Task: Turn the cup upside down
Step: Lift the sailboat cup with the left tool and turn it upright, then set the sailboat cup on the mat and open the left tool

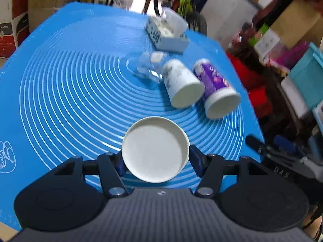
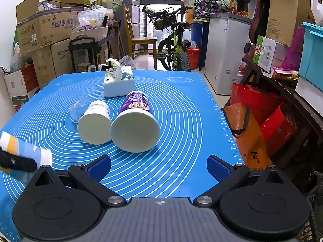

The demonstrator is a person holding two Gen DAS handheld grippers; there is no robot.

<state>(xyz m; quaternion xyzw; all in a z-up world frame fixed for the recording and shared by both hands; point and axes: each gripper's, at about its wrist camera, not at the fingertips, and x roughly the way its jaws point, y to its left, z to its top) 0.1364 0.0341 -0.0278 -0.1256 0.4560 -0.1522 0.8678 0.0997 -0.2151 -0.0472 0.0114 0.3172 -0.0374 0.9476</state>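
My left gripper [image 1: 155, 159] is shut on a paper cup [image 1: 155, 150], its white round bottom facing the camera, held over the blue mat [image 1: 60, 100]. In the right wrist view that cup [image 2: 26, 151] shows at the far left, blurred, with orange and blue print, clamped by a black finger. My right gripper [image 2: 159, 168] is open and empty, low over the mat [image 2: 181, 121], behind two other cups. A white cup [image 2: 94, 122] and a purple cup [image 2: 135, 125] lie on their sides, also in the left wrist view as the white cup [image 1: 181, 82] and the purple cup [image 1: 216, 88].
A clear plastic cup [image 2: 78, 109] lies on its side behind the white cup. A tissue box [image 2: 119, 82] stands further back on the mat. Cardboard boxes, a chair and a bicycle [image 2: 175, 40] stand beyond the table; red bags [image 2: 262, 109] and shelves are on the right.
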